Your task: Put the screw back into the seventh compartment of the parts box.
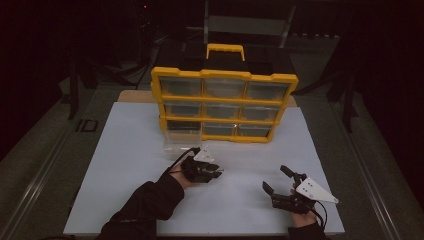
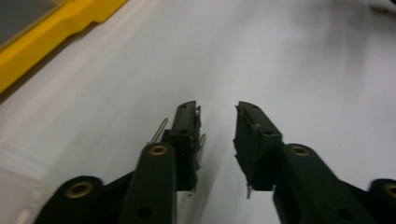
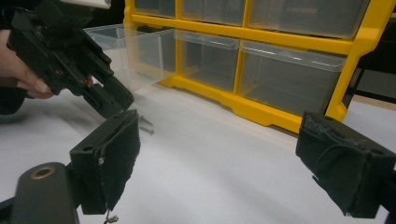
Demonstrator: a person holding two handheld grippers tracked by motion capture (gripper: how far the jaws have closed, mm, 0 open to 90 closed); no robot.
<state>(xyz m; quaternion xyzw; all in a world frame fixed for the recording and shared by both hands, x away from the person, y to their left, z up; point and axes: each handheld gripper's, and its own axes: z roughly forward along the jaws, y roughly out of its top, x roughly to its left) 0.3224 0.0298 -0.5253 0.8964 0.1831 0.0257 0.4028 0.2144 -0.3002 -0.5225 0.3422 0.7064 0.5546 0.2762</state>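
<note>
Your left gripper (image 2: 217,135) is part open, gripping nothing; screws (image 2: 159,130) cling to its left jaw. Your right gripper (image 3: 233,158) gapes wide, empty.

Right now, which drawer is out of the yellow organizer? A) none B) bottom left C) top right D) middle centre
B: the clear drawer sits pulled out of the bottom-left slot of the yellow organizer onto the white mat, just beyond the left gripper; the other drawers sit in their slots.

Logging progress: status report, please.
Left gripper open, right gripper open, both holding nothing. Drawer pulled out. Screws beside left jaw. Nothing in the way.
</note>
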